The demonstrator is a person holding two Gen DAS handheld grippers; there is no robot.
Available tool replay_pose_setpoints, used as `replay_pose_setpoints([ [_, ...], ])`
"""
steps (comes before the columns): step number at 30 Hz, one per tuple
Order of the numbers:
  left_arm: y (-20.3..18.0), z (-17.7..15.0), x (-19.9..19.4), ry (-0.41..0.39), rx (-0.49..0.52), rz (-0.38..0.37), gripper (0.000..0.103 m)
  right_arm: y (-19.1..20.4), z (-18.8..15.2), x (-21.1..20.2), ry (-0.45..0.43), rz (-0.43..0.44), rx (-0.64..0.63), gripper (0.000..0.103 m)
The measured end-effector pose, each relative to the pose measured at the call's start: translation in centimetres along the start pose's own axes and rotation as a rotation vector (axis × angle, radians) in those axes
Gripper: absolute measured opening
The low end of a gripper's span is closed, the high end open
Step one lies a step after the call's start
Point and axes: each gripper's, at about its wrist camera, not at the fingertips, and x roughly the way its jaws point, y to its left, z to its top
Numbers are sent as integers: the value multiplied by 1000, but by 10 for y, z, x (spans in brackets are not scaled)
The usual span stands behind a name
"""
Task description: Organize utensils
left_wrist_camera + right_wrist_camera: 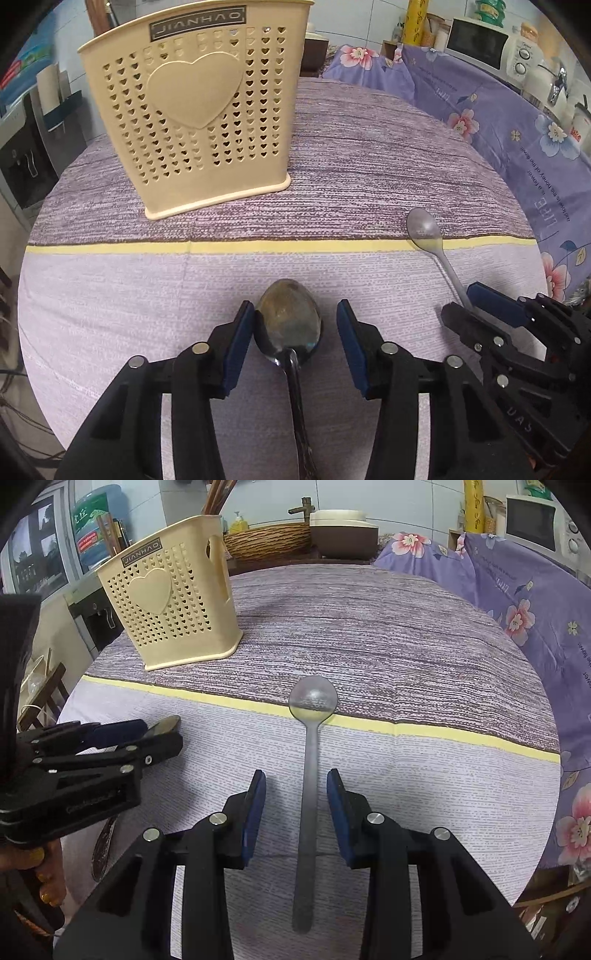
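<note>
Kitchen clutter rings a round table (406,635) draped in a purple striped cloth (369,166) with a yellow band across it; a microwave (480,40) and a floral sheet (498,122) lie past the right edge, and a wicker basket (266,539) sits beyond the far edge.

Near the far left edge a cream holder (192,118), pierced with small hearts and bearing one large heart, stands upright on the cloth. Wooden sticks show above its rim in the right wrist view.

Close to the near edge, left of centre, a steel spoon (288,325) lies flat, bowl toward the holder, handle running back toward the camera. The left gripper (295,332) sits over it with its jaws apart, one blue pad on each side of the bowl. The left pad is right at the bowl's edge, though whether it touches is unclear; the right pad stands clear of it.

To the right, a grey spoon (310,775) lies flat, its bowl on the yellow band, handle pointing to the near edge. The right gripper (295,794) straddles the handle with its jaws apart, a gap showing on both sides, so nothing is clamped.

A hand (40,871) holds the left gripper's grip at the left of the right wrist view.
</note>
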Motion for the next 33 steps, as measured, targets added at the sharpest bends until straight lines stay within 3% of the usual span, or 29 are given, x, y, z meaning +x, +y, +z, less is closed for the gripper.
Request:
replay_pose_setpoints([
  [4, 0, 4, 3, 1, 3, 7, 38, -1, 3, 1, 5, -4, 0, 38],
  [23, -5, 7, 4, 15, 24, 14, 38, -1, 5, 2, 13, -4, -3, 40],
  [33, -2, 9, 5, 4, 10, 5, 38, 0, 34, 24, 61, 2, -39, 41],
])
